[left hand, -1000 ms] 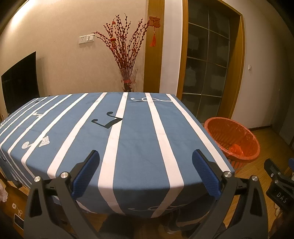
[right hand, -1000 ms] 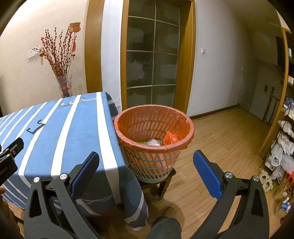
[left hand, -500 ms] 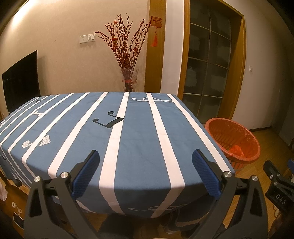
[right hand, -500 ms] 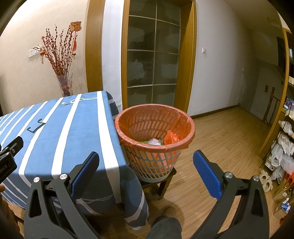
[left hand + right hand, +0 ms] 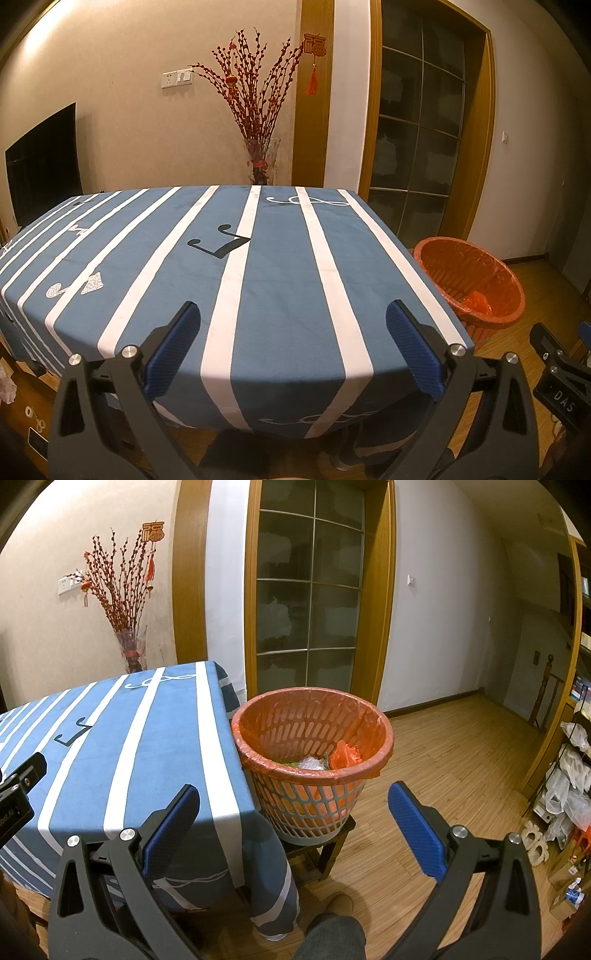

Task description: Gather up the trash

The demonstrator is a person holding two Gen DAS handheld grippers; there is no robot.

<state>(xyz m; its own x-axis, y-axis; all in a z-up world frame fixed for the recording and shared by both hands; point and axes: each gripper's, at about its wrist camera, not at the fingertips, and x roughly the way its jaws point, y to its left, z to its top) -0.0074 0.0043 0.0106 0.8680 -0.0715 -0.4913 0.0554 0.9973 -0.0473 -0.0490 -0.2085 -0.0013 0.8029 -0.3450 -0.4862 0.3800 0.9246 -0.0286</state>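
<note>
Nothing shifted — both claws stay spread, empty, trash basket (image 5: 312,753) ahead of right claw (image 5: 293,821), beside table (image 5: 110,738).

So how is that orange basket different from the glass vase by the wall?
The basket is wide, squat and slotted, lined with an orange bag; the vase is narrow, tall and clear. The basket stands on a low wooden stool beside the table; the vase stands behind the table against the wall. The basket holds crumpled trash; the vase holds red-berried branches. Both stand upright and open-topped.
</note>
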